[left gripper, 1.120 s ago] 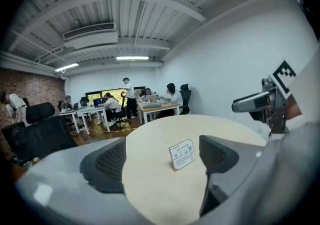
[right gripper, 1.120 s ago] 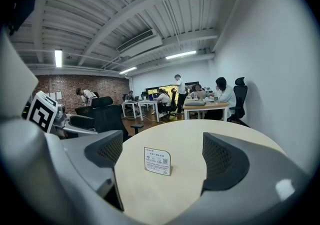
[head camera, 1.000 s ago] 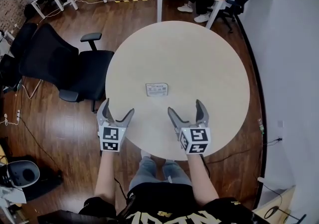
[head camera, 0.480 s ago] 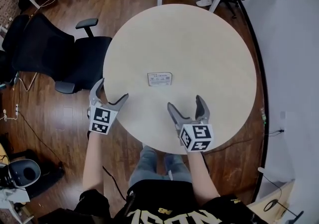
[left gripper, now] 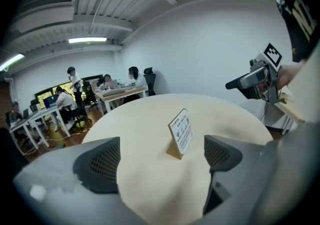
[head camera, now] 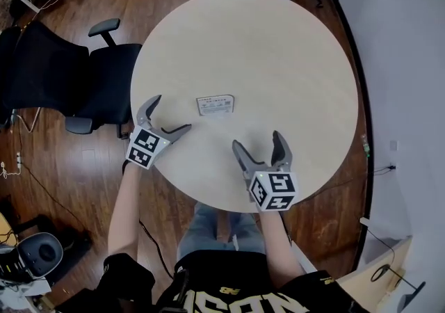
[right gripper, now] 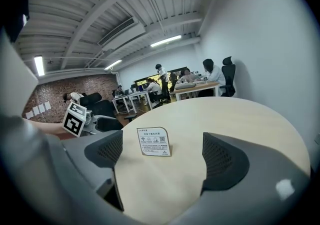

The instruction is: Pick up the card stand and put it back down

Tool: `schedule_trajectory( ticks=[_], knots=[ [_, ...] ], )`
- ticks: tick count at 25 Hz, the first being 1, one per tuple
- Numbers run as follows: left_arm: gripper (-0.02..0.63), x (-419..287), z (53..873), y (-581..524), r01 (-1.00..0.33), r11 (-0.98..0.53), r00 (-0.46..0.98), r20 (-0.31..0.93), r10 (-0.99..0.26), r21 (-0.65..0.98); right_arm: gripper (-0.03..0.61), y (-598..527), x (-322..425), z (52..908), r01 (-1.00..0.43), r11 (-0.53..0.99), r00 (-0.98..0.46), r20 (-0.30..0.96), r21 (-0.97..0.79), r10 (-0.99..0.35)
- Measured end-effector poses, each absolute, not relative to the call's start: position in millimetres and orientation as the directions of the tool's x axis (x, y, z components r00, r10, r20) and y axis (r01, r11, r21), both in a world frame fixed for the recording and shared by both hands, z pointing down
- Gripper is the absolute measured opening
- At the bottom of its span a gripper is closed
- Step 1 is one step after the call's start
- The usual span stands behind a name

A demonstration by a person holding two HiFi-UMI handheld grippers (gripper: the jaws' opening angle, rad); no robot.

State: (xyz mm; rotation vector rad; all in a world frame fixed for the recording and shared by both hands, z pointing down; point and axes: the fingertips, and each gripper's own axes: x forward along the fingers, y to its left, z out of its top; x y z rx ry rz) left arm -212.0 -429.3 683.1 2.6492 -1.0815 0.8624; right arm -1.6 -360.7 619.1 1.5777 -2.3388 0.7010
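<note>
A small white card stand (head camera: 215, 104) with printed text stands upright on the round beige table (head camera: 278, 61), left of its middle. From the left gripper view the card stand (left gripper: 180, 132) is ahead and edge-on; in the right gripper view the card stand (right gripper: 153, 141) faces me. My left gripper (head camera: 169, 114) is at the table's left edge, pointing at the stand from a short way off, its jaws opening with nothing between them. The right gripper (head camera: 259, 143) hovers over the table's near edge, open and empty.
A black office chair (head camera: 83, 75) stands just left of the table. A white wall (head camera: 410, 61) runs along the right. Desks with seated people (left gripper: 107, 86) fill the far end of the room. The floor is dark wood.
My left gripper has swung from below the table's edge up and to the right, toward the card stand, and its jaws have spread wider. The right gripper has barely moved.
</note>
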Motion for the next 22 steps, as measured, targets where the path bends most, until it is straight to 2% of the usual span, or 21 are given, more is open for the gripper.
schedule_trajectory(
  ticks=[5,10,13,17,22],
  knots=[
    [0.523,-185.4,712.5,-444.3,-0.599,-0.8,0.66,0.584,-0.474,0.027,0.495,-364.1,4.0,625.4,-0.932,0.265,-0.354,0.47,-0.246,-0.809],
    [0.486,-150.5,730.6,-457.3,-0.561,-0.807,0.751,0.524,-0.402,0.185,0.495,-364.1,14.4,633.7,-0.944,0.224,-0.319,0.504,-0.241,-0.802],
    [0.462,-132.1,740.1,-460.6,-0.533,-0.817,0.777,0.509,-0.37,0.221,0.495,-366.2,17.1,636.6,-0.949,0.21,-0.306,0.516,-0.236,-0.8],
    [0.414,-111.6,748.5,-461.1,-0.51,-0.823,0.797,0.498,-0.343,0.25,0.495,-368.8,21.8,634.8,-0.952,0.197,-0.293,0.515,-0.233,-0.806],
    [0.292,-95.6,747.9,-463.5,-0.513,-0.799,0.815,0.469,-0.339,0.314,0.495,-369.0,30.3,632.1,-0.956,0.184,-0.278,0.513,-0.227,-0.812]
  ],
)
